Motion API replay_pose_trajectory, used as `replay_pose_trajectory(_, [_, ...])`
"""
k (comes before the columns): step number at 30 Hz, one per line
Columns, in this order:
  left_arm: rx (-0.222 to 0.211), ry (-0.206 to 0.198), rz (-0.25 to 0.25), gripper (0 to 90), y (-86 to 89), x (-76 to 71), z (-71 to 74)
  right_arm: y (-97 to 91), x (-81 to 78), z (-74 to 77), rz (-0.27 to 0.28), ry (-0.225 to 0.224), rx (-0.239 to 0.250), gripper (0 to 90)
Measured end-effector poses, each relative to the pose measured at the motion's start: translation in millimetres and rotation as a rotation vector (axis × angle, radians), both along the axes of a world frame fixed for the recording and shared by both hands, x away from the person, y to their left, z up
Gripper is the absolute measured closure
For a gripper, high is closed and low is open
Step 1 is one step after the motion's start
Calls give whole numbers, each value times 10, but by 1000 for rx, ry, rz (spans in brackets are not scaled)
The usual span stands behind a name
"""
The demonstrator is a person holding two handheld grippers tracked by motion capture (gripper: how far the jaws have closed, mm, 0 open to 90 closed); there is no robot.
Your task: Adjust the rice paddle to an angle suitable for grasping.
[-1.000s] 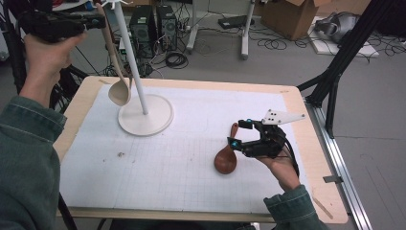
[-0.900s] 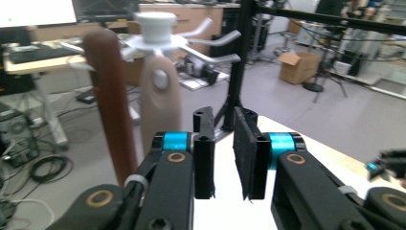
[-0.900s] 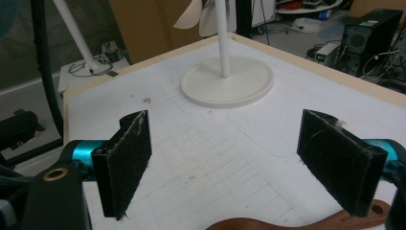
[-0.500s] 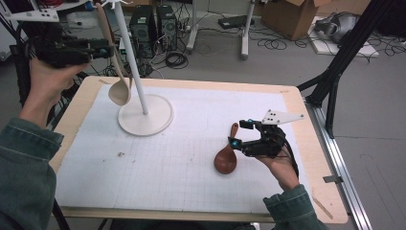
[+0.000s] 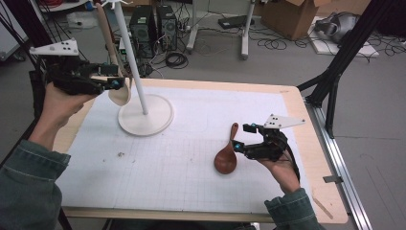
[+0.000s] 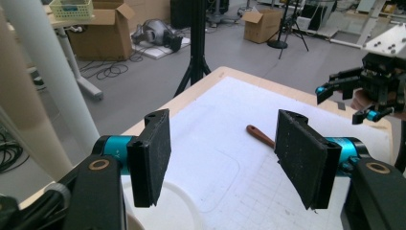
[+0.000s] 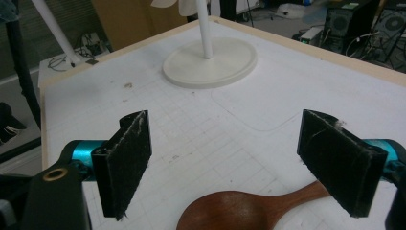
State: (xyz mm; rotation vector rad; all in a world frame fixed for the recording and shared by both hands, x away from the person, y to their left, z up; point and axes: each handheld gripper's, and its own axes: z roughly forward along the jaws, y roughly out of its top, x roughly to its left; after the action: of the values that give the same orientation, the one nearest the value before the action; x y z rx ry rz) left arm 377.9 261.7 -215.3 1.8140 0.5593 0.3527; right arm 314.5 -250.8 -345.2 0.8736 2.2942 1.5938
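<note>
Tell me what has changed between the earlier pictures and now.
The left gripper came down beside the pale spoon hanging on the white stand; its jaws have just been opening, nothing between them. The right gripper stayed open by the brown spoon.

A: Tally, tabletop. Spoons?

B: Two. One pale wooden spoon (image 5: 115, 72) hanging on the stand, one dark reddish-brown wooden spoon (image 5: 227, 155) lying on the mat.

A: Stands?

B: One white pole stand with a round base (image 5: 146, 115).

A: Mats?

B: One white gridded mat (image 5: 191, 158), on one light wooden table (image 5: 306, 143).

A: Grippers?

B: Two black two-jaw grippers: left gripper (image 5: 115, 81), right gripper (image 5: 242, 136).
</note>
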Motion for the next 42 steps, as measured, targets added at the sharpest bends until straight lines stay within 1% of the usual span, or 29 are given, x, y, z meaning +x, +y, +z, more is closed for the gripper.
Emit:
replay_pose_trajectory(1, [0,0,0,357,0,0,0,0,0,0,0,0,0,184])
replay_pose_trajectory(3, [-4,7,-2,348,-14,-25,-76,12,-7,0,-5,-3,-9,183])
replay_pose_trajectory(4, [-15,8,-2,347,-19,-58,-160,14,-12,1,-8,-5,-12,183])
replay_pose_trajectory(5, [-15,8,-2,343,-19,-58,-160,16,-14,1,-9,-6,-14,183])
replay_pose_trajectory(6, [-11,12,1,336,-28,-90,-248,16,-16,0,-12,-6,-16,183])
replay_pose_trajectory(9, [-21,28,6,317,-43,-138,-394,11,-29,-12,-21,-3,-28,183])
replay_pose_trajectory(10, [-19,29,9,310,-45,-156,-441,5,-32,-17,-25,-8,-34,183])
replay_pose_trajectory(11, [-16,33,11,306,-47,-175,-487,1,-43,-21,-26,3,-38,184])
replay_pose_trajectory(12, [-16,33,11,303,-47,-175,-487,-4,-42,-27,-25,4,-42,184])
replay_pose_trajectory(13, [-17,40,16,299,-46,-203,-580,-12,-43,-33,-30,7,-47,184])
replay_pose_trajectory(14, [-18,47,15,290,-45,-213,-622,-22,-42,-41,-37,8,-48,184])
replay_pose_trajectory(15, [-18,47,15,280,-45,-213,-622,-28,-42,-49,-42,13,-43,184])
replay_pose_trajectory(17, [-21,55,7,267,-54,-252,-732,-42,-29,-65,-50,10,-47,184])
replay_pose_trajectory(19, [-18,57,12,230,-57,-270,-760,-52,-21,-74,-63,11,-53,184])
replay_pose_trajectory(20, [-13,53,18,219,-74,-305,-819,-55,-20,-77,-69,16,-54,184])
replay_pose_trajectory(21, [-13,53,18,220,-74,-305,-819,-59,-18,-81,-77,21,-54,185])
replay_pose_trajectory(23, [16,49,24,209,-107,-364,-923,-72,-11,-90,-82,19,-59,203])
replay_pose_trajectory(24, [16,49,24,205,-107,-364,-923,-80,-7,-97,-87,19,-62,216])
replay_pose_trajectory(25, [16,52,21,200,-116,-399,-1008,-86,-2,-105,-90,23,-61,250])
replay_pose_trajectory(26, [18,54,26,188,-121,-413,-1055,-92,3,-114,-90,31,-65,283])
replay_pose_trajectory(27, [18,54,26,166,-121,-413,-1055,-96,12,-127,-95,30,-71,313])
replay_pose_trajectory(28, [17,60,38,154,-132,-441,-1150,-101,19,-143,-94,38,-73,368])
replay_pose_trajectory(32, [10,73,34,148,-131,-504,-1310,-101,49,-211,-87,74,-100,506])
replay_pose_trajectory(34, [7,75,36,137,-131,-519,-1341,-102,62,-246,-95,85,-109,559])
replay_pose_trajectory(35, [10,75,38,134,-131,-546,-1395,-104,73,-263,-96,91,-113,600])
replay_pose_trajectory(36, [10,75,38,132,-131,-546,-1395,-104,73,-263,-96,91,-113,600])
replay_pose_trajectory(38, [17,72,44,119,-138,-572,-1439,-107,112,-310,-102,112,-125,701])
replay_pose_trajectory(40, [28,72,50,116,-146,-604,-1494,-98,135,-336,-100,115,-140,760])
replay_pose_trajectory(42, [29,74,49,116,-149,-618,-1530,-84,156,-356,-93,131,-144,818])
